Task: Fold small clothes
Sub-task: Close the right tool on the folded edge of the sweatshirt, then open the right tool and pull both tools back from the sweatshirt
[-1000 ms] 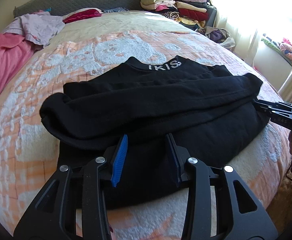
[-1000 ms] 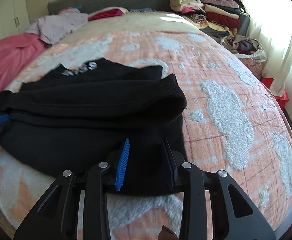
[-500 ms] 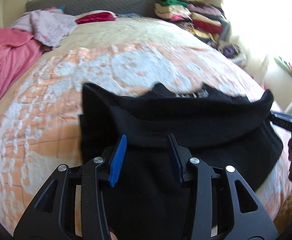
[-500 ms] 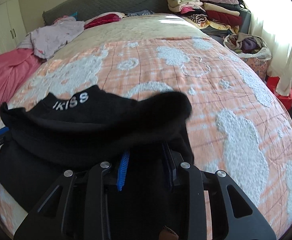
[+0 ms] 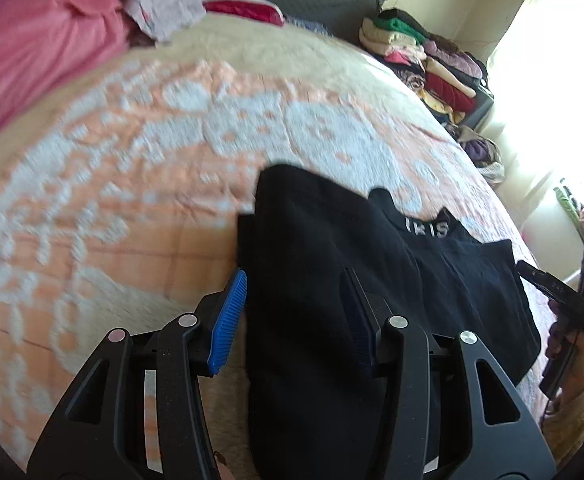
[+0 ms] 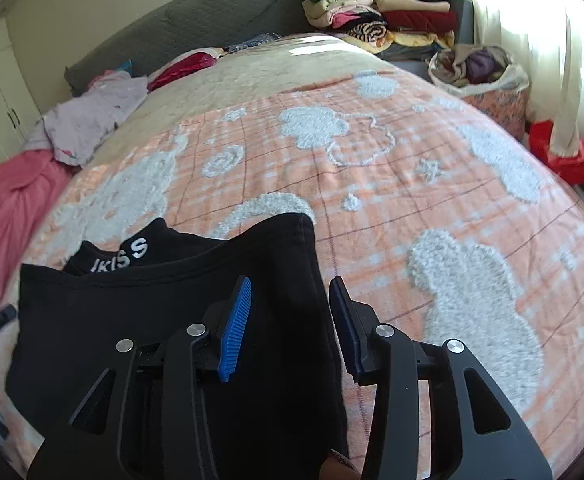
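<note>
Sweater (image 6: pixel 172 320): black, folded, long axis across the bed (image 6: pixel 411 160), collar away from the cameras.
Collar print (image 6: pixel 122 256): "IKISS".
Left gripper (image 5: pixel 295 316): fingers opening, fabric between.
Right gripper (image 6: pixel 290 324): fingers opening, sweater edge between.

One black sweatshirt (image 6: pixel 180 320) lies on one bed (image 6: pixel 371 168), under the fingers of two grippers: the left gripper (image 5: pixel 295 312) and the right gripper (image 6: pixel 290 320). Far beyond the fingers sit one stack of folded clothes (image 6: pixel 383 12), one lilac garment (image 6: pixel 92 120) and one pink blanket (image 5: pixel 40 40).
</note>
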A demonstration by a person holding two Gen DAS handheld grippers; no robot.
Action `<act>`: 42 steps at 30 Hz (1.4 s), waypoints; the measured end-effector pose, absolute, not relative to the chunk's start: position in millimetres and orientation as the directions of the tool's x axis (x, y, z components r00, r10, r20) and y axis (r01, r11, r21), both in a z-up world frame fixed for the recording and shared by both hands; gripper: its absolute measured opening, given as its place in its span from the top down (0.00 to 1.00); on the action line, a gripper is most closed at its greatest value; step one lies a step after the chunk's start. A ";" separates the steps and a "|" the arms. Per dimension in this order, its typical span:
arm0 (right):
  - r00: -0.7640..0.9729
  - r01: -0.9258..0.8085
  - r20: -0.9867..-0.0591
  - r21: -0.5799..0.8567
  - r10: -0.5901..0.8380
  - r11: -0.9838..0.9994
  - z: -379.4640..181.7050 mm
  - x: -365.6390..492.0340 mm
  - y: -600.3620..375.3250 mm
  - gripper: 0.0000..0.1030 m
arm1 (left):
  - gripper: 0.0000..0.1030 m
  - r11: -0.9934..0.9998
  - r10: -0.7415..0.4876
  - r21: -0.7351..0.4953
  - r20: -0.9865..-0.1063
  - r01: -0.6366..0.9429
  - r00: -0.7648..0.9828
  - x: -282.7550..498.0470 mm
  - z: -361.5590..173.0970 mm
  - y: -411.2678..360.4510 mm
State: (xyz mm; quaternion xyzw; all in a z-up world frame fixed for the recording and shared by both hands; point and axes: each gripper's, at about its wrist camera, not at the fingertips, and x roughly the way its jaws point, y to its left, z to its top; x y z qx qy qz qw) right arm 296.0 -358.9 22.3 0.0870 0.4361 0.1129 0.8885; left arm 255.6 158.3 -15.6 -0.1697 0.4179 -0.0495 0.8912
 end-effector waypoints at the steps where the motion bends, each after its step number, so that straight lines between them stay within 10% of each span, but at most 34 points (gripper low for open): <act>1: 0.590 -0.124 -0.759 0.252 0.276 0.960 20.7 296.9 -358.2 0.62 | 0.61 0.937 -0.232 -0.345 -0.731 -0.054 0.642 256.4 -18.5 156.6; 9: 0.573 -0.129 -0.748 0.321 0.334 0.938 8.3 301.4 -365.6 0.62 | 0.72 0.944 -0.211 -0.324 -0.738 -0.062 0.641 257.1 -27.8 149.5; 18: 0.575 -0.179 -0.738 0.306 0.352 0.935 11.1 299.8 -358.1 0.90 | 0.99 0.951 -0.196 -0.303 -0.735 -0.056 0.649 253.0 -25.1 149.5; 27: 0.682 -0.235 -0.644 0.256 0.347 0.938 49.3 287.8 -348.3 0.92 | 1.00 0.946 -0.170 -0.317 -0.671 -0.072 0.722 230.1 2.5 164.5; 36: 0.596 -0.101 -0.767 0.220 0.236 0.970 3.8 307.1 -349.5 0.91 | 0.87 0.946 -0.132 -0.292 -0.742 -0.140 0.657 248.0 -36.9 168.4; 42: 0.634 -0.073 -0.759 0.128 0.145 0.989 7.6 295.0 -345.8 0.72 | 0.78 0.961 -0.102 -0.246 -0.736 -0.125 0.669 238.4 -25.3 161.1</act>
